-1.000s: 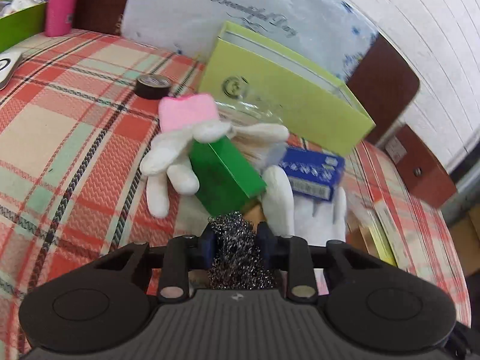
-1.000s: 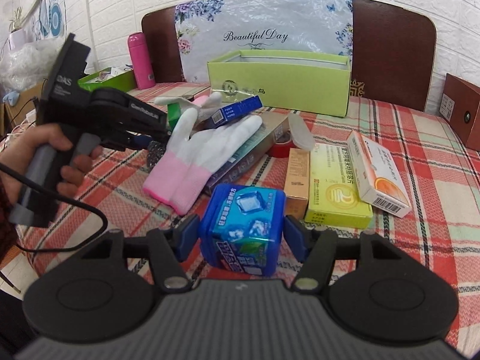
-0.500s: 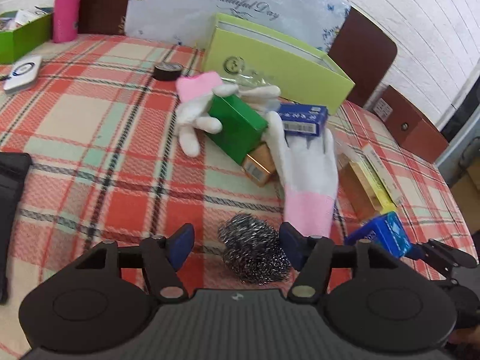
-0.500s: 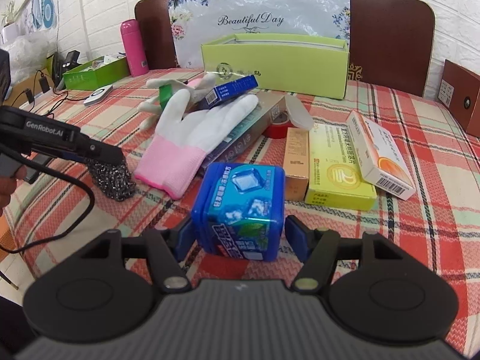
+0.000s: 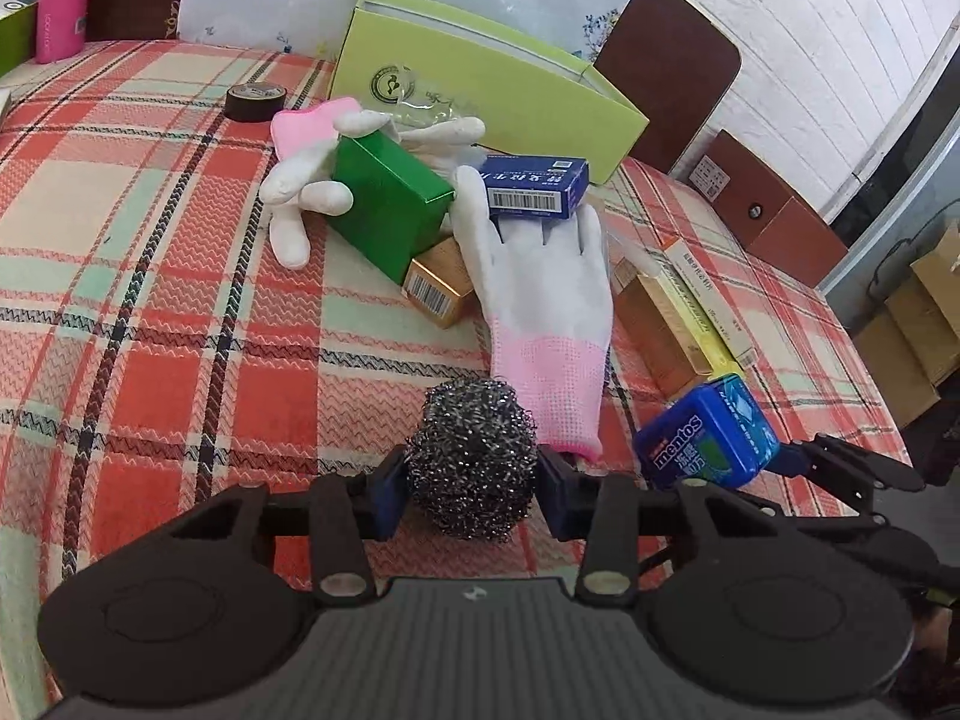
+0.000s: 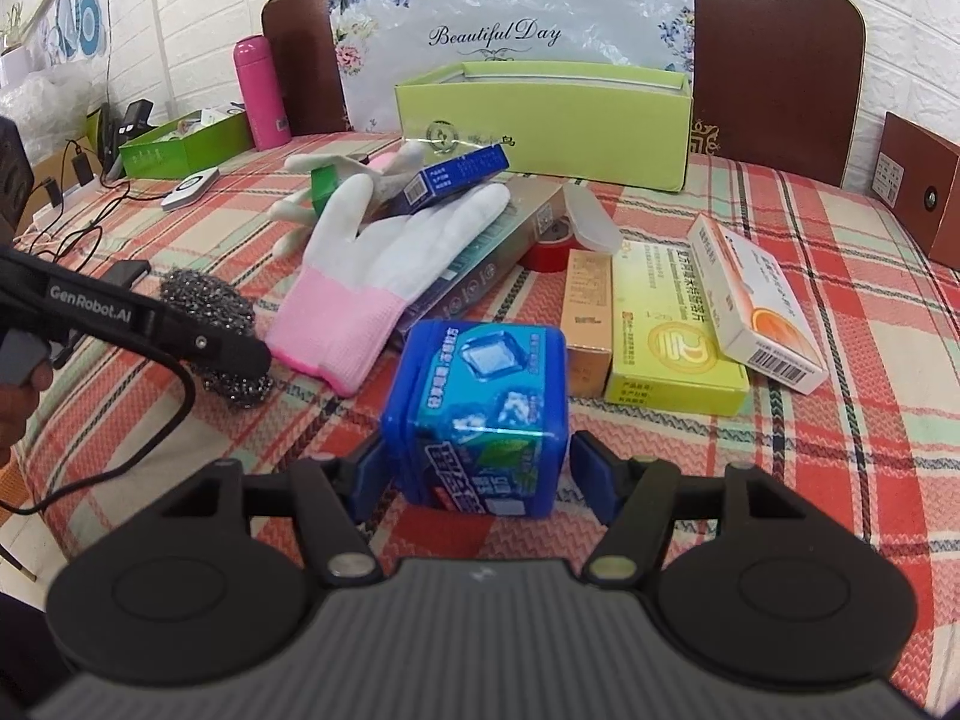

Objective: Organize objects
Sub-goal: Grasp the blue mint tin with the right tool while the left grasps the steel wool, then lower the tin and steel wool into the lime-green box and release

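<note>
My left gripper point(image 5: 471, 483) has its blue pads on both sides of a steel wool scourer point(image 5: 471, 456) at the near edge of the checked tablecloth; it looks shut on the scourer. The scourer also shows in the right wrist view point(image 6: 207, 306), behind the left gripper's finger. My right gripper point(image 6: 477, 471) holds a blue mints box point(image 6: 480, 414), tilted, just above the cloth; the box shows in the left wrist view point(image 5: 705, 432). Beyond lie a white-and-pink glove point(image 5: 543, 294), a green box point(image 5: 384, 204) and a blue carton point(image 5: 531, 186).
An open lime-green box point(image 6: 540, 120) stands at the back. Medicine cartons point(image 6: 672, 324) lie to the right, a second glove point(image 5: 306, 180), a black tape roll point(image 5: 255, 101) and a pink bottle point(image 6: 261, 93) to the left. A red tape roll point(image 6: 549, 249) sits mid-table.
My left gripper opened over the scourer on the cloth half a second ago and has now closed in on it again. The right gripper kept the mints box and drifted slightly.
</note>
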